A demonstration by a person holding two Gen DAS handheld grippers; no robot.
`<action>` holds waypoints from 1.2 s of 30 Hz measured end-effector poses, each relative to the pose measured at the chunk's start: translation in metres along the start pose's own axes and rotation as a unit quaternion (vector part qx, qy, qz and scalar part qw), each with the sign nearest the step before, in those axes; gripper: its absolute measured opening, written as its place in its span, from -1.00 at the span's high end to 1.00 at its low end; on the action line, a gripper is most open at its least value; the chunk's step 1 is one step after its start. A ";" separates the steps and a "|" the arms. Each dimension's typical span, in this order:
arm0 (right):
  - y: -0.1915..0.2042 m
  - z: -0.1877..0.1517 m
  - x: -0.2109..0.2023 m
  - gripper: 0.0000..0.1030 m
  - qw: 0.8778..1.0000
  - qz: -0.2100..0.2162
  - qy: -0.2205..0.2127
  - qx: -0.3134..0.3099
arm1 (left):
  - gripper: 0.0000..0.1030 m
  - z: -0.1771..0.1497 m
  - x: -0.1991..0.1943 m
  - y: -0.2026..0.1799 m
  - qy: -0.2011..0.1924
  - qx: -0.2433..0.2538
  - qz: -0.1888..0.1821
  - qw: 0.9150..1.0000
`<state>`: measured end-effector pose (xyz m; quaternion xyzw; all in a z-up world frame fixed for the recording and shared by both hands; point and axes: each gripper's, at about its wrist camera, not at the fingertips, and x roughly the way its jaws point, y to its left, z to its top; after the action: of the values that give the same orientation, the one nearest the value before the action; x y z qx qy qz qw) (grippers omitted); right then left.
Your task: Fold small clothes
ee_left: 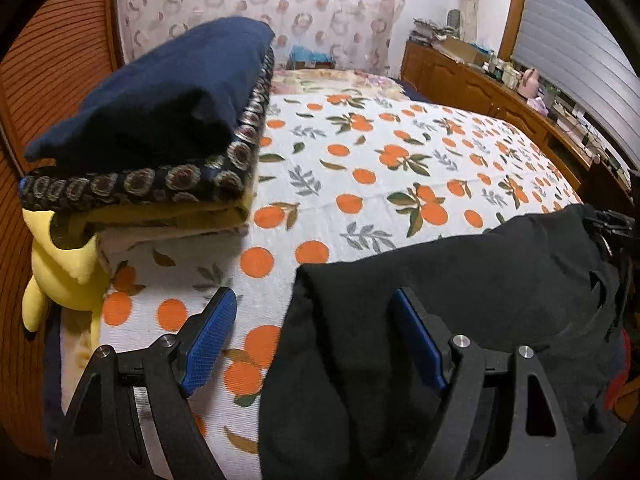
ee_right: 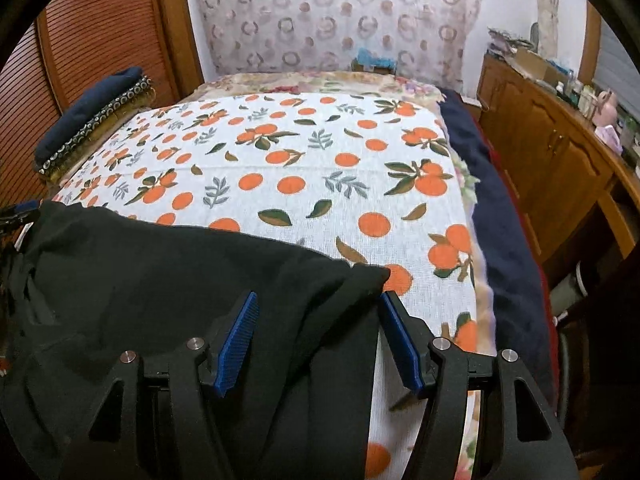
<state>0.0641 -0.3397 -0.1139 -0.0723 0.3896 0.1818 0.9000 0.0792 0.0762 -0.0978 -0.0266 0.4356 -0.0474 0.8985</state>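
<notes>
A soft, matte black garment [ee_left: 460, 300] lay rumpled on the bed [ee_left: 380, 184], filling the lower right of the left wrist view and the lower left of the right wrist view. The bed cover was a thin woven white cloth printed with oranges and green and grey leaves.

My left tongs [ee_left: 316, 340] stood wide open, holding nothing; the two blue ribbed pads [ee_left: 208, 340] were well apart. One finger hovered over the bare cover at lower left, the other sat over the black fabric, whose folded edge ran up between them.

My right tongs [ee_right: 320, 340] were just as wide open and gripped nothing. Their left pad [ee_right: 238, 344] was over the garment, the right one at the fabric's right edge, beside a bunched corner of it. Whether the pads touched the cloth I could not tell.

One stack of folded clothes [ee_left: 160, 132] filled the upper left of the left wrist view: a smooth navy piece on top, a dark one with ring patterns beneath, a mustard-yellow one, then a pale one at the bottom. That made four layers I could count. A yellow plush toy [ee_left: 60, 276] poked out under it at the left edge. A ribbed brown wooden panel [ee_left: 52, 64] stood behind, and one wooden sideboard [ee_right: 560, 160] ran along the right.
</notes>
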 end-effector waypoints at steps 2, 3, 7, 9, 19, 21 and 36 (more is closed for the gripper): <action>-0.001 0.002 0.001 -0.27 1.000 0.001 0.001 0.003 | -0.57 -0.001 0.003 -0.001 0.003 0.002 -0.001 1.000; 0.000 0.000 0.001 -0.27 1.000 -0.001 0.000 0.001 | -0.57 -0.001 0.004 -0.002 0.005 0.002 -0.002 1.000; 0.002 -0.003 0.003 -0.26 1.000 -0.003 -0.005 -0.007 | -0.57 -0.002 0.007 -0.002 0.008 0.004 -0.006 1.000; 0.004 -0.004 0.004 -0.26 1.000 -0.001 -0.005 -0.012 | -0.57 -0.002 0.007 -0.003 0.008 0.009 -0.007 1.000; 0.027 -0.011 -0.009 0.78 0.998 0.049 -0.020 -0.045 | 0.77 -0.004 -0.009 -0.013 0.003 0.021 -0.086 0.996; 0.032 -0.013 -0.026 0.78 0.997 0.048 -0.045 -0.047 | 0.78 -0.004 -0.033 -0.014 -0.030 0.011 -0.101 0.994; 0.048 0.021 -0.243 0.80 0.964 0.007 -0.245 -0.107 | 0.78 0.050 -0.237 -0.046 -0.243 0.061 -0.122 0.960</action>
<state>-0.0936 -0.3557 0.0779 -0.1186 0.1359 0.2410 0.9536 -0.0302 0.0565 0.1225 -0.0356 0.1935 -0.1750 0.9647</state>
